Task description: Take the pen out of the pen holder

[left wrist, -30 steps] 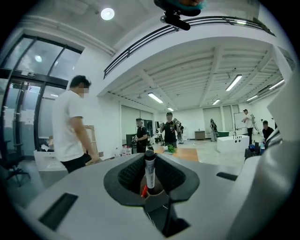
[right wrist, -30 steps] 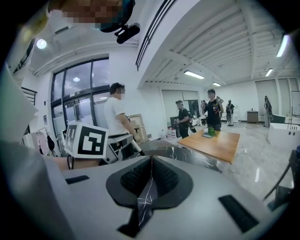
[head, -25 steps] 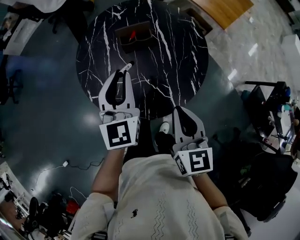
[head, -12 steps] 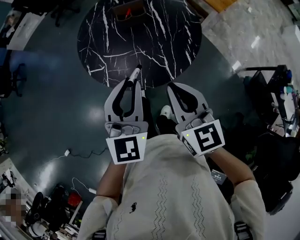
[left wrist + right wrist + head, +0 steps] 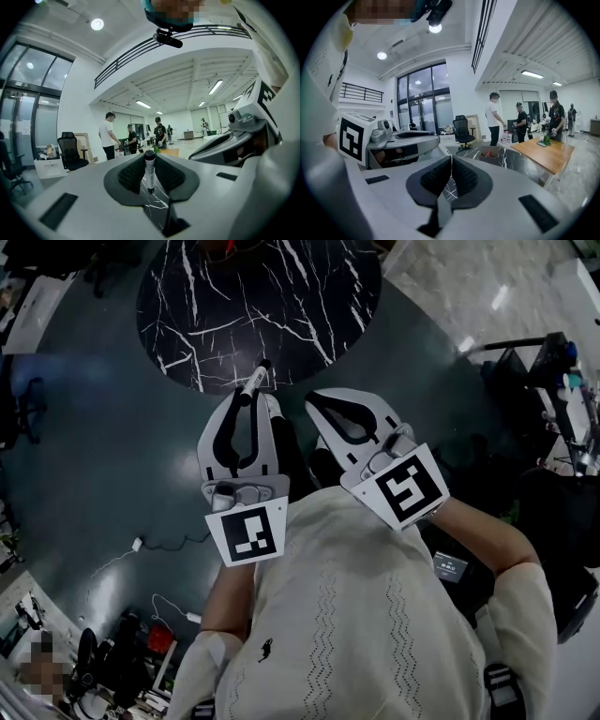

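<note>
A white pen with a black cap [image 5: 255, 380] sticks out past the tips of my left gripper [image 5: 247, 401], which is shut on it. In the left gripper view the pen [image 5: 149, 171] stands upright between the dark pads, with the left gripper [image 5: 150, 163] closed round its barrel. My right gripper [image 5: 316, 401] hangs beside the left one, shut, and its pads [image 5: 461, 177] press together round nothing. The brown pen holder [image 5: 490, 154], with a red item in it, stands on the round black marble table [image 5: 281, 306], well away from both grippers. Both grippers hang over the floor at the table's near edge.
Several people stand in the background [image 5: 494, 117] near a black office chair [image 5: 462, 131]. A wooden table [image 5: 546, 154] with a small plant is at the right. Cables [image 5: 141, 545] lie on the dark floor at the left, and a cluttered desk [image 5: 562, 399] is at the right.
Both grippers have drawn back from over the table toward the body, and the table and pen holder have receded. The left gripper still holds the pen.
</note>
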Demonstrator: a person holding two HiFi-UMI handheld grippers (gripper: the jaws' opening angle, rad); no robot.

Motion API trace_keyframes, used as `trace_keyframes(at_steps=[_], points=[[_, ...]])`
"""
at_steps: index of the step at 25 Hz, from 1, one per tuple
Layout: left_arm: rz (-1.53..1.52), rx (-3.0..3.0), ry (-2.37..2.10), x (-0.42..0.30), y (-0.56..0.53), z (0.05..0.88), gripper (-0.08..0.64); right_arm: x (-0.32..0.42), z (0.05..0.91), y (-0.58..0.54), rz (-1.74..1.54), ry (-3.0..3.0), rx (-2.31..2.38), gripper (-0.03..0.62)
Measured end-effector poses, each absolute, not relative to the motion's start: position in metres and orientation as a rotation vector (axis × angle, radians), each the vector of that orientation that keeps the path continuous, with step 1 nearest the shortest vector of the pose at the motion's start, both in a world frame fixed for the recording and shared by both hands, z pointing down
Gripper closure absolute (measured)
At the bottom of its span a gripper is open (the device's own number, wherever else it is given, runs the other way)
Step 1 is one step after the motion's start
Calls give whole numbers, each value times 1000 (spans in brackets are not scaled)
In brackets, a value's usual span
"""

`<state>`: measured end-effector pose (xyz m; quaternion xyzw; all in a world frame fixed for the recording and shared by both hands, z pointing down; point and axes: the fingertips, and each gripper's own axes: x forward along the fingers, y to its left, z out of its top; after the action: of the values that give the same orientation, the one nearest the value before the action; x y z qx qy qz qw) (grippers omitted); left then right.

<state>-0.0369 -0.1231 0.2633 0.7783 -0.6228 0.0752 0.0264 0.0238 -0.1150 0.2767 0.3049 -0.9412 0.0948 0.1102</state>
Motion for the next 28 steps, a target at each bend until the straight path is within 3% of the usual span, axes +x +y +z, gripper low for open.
trace_keyframes(at_steps=[28], points=[[188,2363,-1983,-28,-115,257,485,51,267,-126,339,-2751,1083,574]])
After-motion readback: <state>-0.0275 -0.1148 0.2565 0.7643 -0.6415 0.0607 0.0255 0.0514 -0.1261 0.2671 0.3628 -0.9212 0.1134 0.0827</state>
